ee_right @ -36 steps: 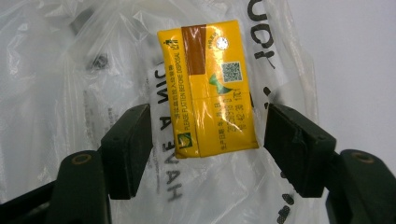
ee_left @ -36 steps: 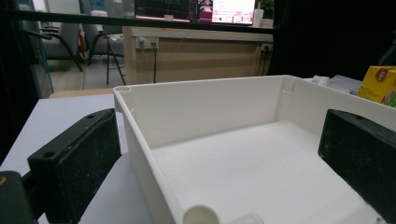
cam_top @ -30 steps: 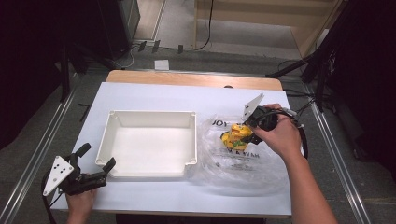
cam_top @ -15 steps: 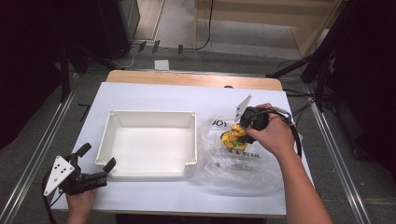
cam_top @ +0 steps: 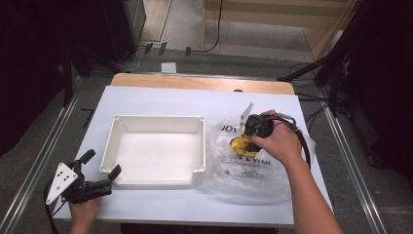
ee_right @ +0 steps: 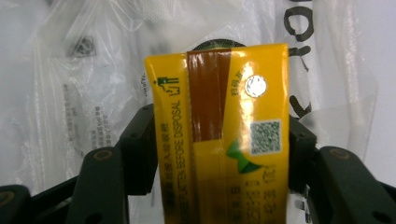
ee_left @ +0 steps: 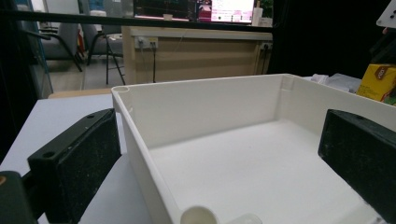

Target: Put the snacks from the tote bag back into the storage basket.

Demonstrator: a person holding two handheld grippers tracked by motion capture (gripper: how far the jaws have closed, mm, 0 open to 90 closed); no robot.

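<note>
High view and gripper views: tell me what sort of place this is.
Probably a lab or office room set up for recording. A white-topped table stands on grey carpet between dark curtains, with floor rails beside it and cables running to a wooden counter. The left gripper view shows office chairs and lit screens behind.

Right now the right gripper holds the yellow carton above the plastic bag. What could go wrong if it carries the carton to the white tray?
1. The right gripper clamps the yellow carton by its two sides; such a carton may crush or slip if squeezed harder.
2. The clear plastic bag lies loose under the carton and could cling and be dragged along.
3. The left gripper sits open at the white tray near corner, one jaw over the rim; it might nudge the tray.
</note>
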